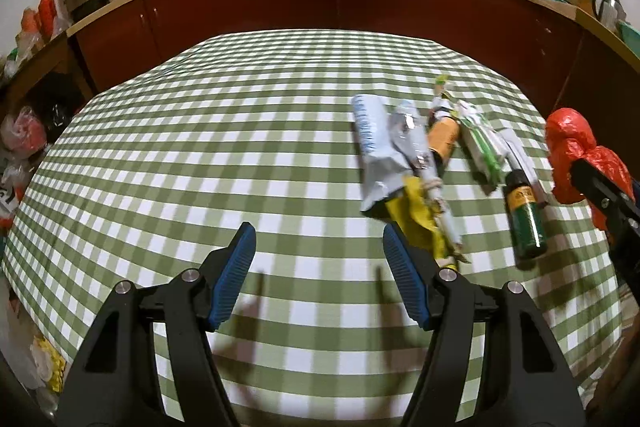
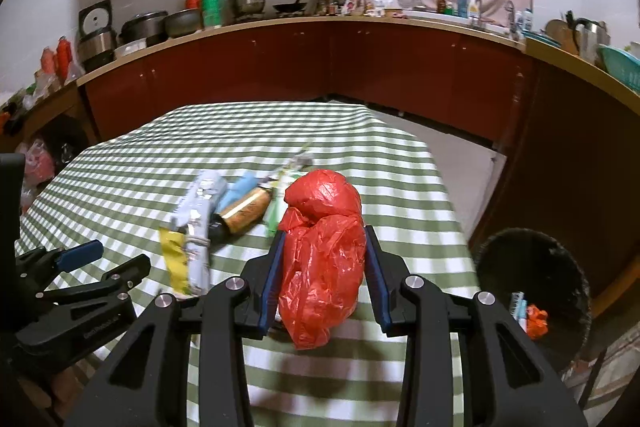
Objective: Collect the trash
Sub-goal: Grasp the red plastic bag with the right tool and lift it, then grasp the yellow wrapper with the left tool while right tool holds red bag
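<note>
Your right gripper (image 2: pixel 325 251) is clamped on the red bag (image 2: pixel 320 259), held above the table (image 2: pixel 120 187). Bin (image 2: pixel 532 291) sits on the floor down-right of it; that arm's nearer. Left gripper (image 1: pixel 320 267) hangs wide open, empty; trash pile (image 1: pixel 420 163) ahead-right.

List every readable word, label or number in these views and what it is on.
None can be read for certain.
Left gripper body: embossed lettering, too small.
Green bottle label: blurred.
Pale blue wrapper print: blurred.
Counter bottles: too small.
</note>
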Available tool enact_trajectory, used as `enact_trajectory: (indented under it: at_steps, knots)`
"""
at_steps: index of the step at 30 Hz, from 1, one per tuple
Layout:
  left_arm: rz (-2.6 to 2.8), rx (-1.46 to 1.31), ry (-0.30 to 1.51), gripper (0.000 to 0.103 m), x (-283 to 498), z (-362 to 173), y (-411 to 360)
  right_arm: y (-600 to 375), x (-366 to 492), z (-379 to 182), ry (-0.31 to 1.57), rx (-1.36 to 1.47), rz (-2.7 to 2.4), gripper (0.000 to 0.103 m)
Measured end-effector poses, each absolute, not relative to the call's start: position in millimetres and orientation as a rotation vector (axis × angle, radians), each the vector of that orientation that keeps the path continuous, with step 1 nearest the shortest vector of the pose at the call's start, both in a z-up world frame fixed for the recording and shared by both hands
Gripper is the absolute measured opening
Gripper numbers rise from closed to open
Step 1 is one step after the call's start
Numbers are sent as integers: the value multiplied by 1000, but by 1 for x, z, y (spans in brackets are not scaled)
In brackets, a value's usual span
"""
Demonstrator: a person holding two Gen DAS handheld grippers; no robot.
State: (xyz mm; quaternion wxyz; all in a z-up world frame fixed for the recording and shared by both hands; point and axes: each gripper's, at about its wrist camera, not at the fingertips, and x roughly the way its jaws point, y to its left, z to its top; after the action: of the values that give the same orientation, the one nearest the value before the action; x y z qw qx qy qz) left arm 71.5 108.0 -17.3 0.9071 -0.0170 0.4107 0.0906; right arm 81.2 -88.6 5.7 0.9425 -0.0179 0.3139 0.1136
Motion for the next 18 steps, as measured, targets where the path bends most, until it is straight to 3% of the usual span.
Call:
enact_trajectory:
  at_steps: [18]
  knots:
    - [211, 6, 841, 69, 70, -22, 53, -154, 72, -5, 641, 4, 110, 38]
